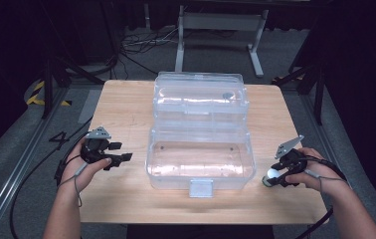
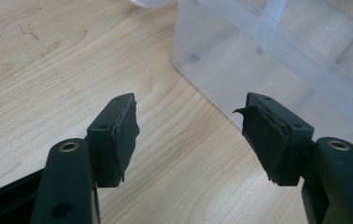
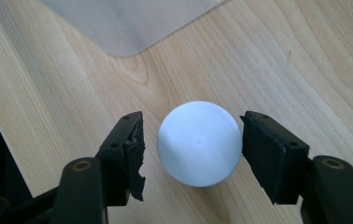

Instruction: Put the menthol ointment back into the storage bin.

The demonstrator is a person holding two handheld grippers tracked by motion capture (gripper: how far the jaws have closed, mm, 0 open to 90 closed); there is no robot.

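white ball [image 3: 199, 143] between open right gripper [image 3: 191, 149] pads

A large dark numeral 4 [image 1: 59, 138] is marked on the grey floor [image 1: 17, 149], at about nine o'clock from the wooden table [image 1: 126, 109]. No other writing is legible.
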